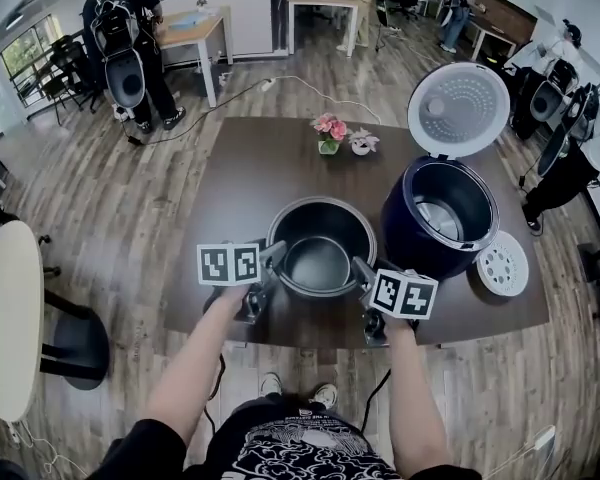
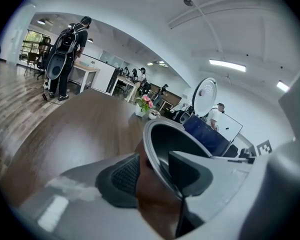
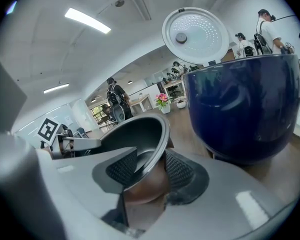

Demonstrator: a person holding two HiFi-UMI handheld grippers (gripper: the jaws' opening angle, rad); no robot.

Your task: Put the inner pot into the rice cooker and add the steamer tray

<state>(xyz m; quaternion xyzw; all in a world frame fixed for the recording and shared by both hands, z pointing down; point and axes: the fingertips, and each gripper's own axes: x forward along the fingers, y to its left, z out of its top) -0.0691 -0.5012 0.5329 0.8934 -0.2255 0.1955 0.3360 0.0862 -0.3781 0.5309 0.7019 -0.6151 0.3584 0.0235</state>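
The dark grey inner pot [image 1: 320,230] stands on the brown table [image 1: 250,178], left of the open dark blue rice cooker [image 1: 405,230]. My left gripper [image 1: 277,259] straddles the pot's left rim and my right gripper [image 1: 361,268] straddles its right rim. In the left gripper view the pot [image 2: 166,139] has its wall between the two pads, and the left gripper [image 2: 152,175] is closed on it. In the right gripper view the right gripper [image 3: 150,170] pinches the pot's [image 3: 135,133] rim, one pad inside and one outside. The white steamer tray [image 1: 502,264] lies on the table right of the cooker.
The cooker's lid [image 1: 458,108] stands upright behind its bowl. Two small flower pots [image 1: 332,134] sit at the table's far middle. People with gear stand around the room, one at the far left [image 1: 130,38] and others near the table's right end [image 1: 580,138].
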